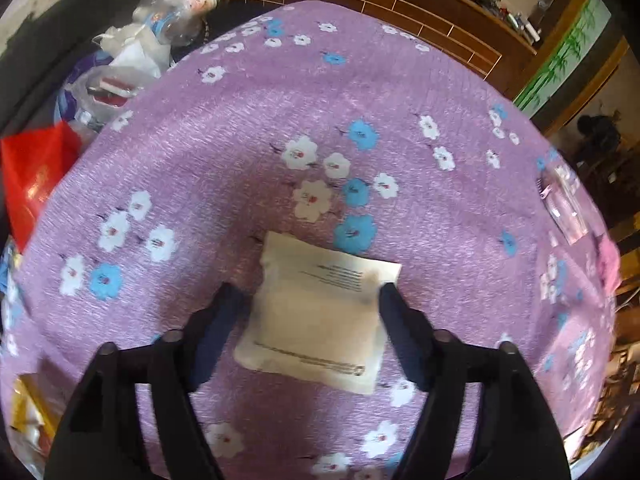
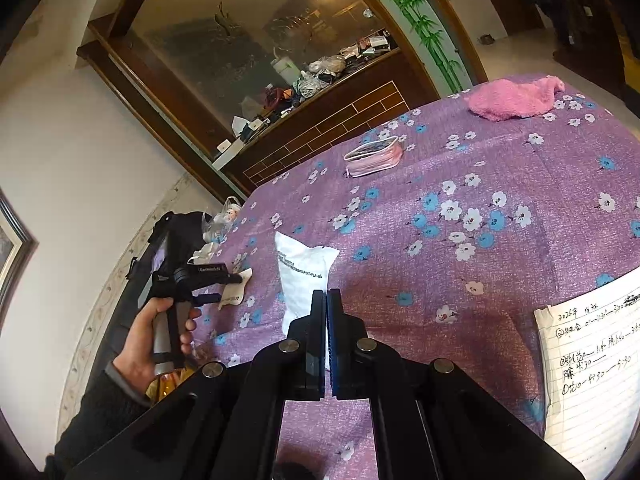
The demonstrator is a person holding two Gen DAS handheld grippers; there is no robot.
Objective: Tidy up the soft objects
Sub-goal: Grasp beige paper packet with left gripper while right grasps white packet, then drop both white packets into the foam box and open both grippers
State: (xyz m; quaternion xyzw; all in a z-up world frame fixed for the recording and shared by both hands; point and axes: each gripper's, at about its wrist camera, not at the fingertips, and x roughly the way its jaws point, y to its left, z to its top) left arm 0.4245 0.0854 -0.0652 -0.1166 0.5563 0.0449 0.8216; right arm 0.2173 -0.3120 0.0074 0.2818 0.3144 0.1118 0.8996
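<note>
A white soft packet (image 1: 320, 316) with printed text lies flat on the purple floral tablecloth (image 1: 280, 128). My left gripper (image 1: 310, 294) is open, its fingers straddling the packet just above it. In the right wrist view my right gripper (image 2: 327, 300) is shut on the near edge of the white packet (image 2: 300, 272). The left gripper (image 2: 230, 290) shows there at the left, held in a hand, with a second small white packet (image 2: 234, 290) at its tips. A pink fluffy cloth (image 2: 514, 98) and a pink pouch (image 2: 374, 156) lie farther back.
A lined notebook (image 2: 592, 368) with handwriting lies at the right edge. Plastic bags (image 1: 132, 52) and a red bag (image 1: 32, 176) crowd the table's left side. A wooden cabinet (image 2: 312, 128) with clutter stands behind the table.
</note>
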